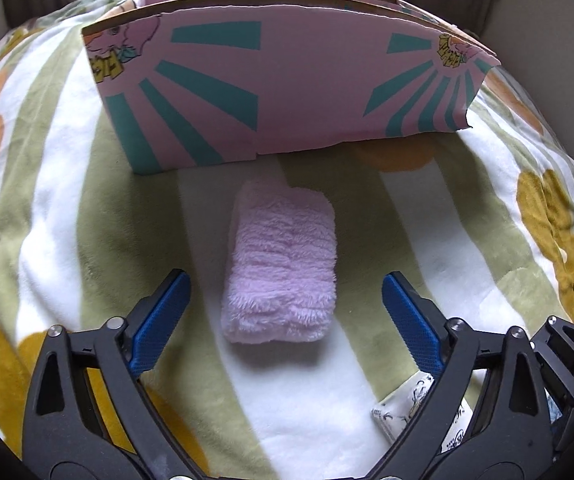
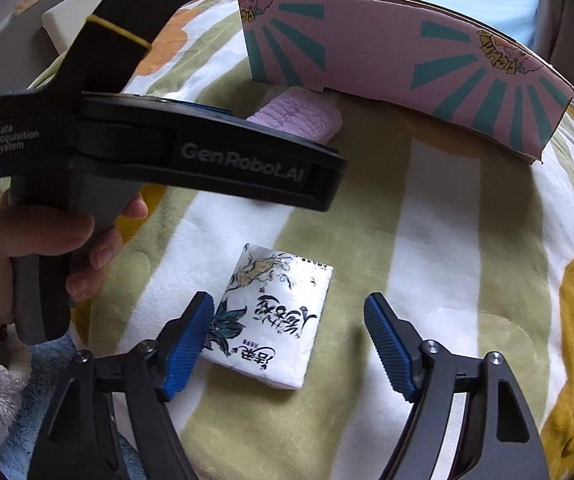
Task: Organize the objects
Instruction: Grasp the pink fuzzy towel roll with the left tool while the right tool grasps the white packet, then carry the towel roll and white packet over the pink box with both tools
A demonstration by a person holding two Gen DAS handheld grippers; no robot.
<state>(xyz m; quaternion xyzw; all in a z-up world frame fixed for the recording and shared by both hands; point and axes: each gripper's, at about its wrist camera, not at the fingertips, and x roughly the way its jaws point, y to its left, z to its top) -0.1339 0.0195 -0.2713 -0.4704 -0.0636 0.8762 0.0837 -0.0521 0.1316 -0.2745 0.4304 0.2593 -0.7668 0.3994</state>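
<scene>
Starting with the pink cardboard box (image 1: 287,92), printed with teal sun-rays and small cartoon figures at the corners: standing upright on the striped, flower-patterned blanket (image 1: 67,200), showing only its outer front wall and top rim to both cameras, hiding its inside, so not telling what it is holding.

Lying just in front of the box, apart from its wall: a pink fluffy towel (image 1: 283,268), folded into a thick oblong, running lengthwise away from the left wrist camera. Sitting with its near end between the jaws of the left gripper (image 1: 286,278); jaws standing wide, blue pads hanging clear of the pile on either side, pressing on nothing.

Lying nearer the person, to the towel's right in the left wrist view: a white tissue packet (image 2: 275,316), flat, slightly tilted, printed with dark brush characters, a leafy blue plant and a leaping animal figure. Resting between the jaws of the right gripper (image 2: 289,299), off-centre; left pad meeting or overlapping the packet's left edge, right pad standing well apart from it. Jaws spread fairly wide, not clamping.

Showing in the right wrist view, a hand (image 2: 47,248) wrapping the left gripper's grey handle above the blanket.
</scene>
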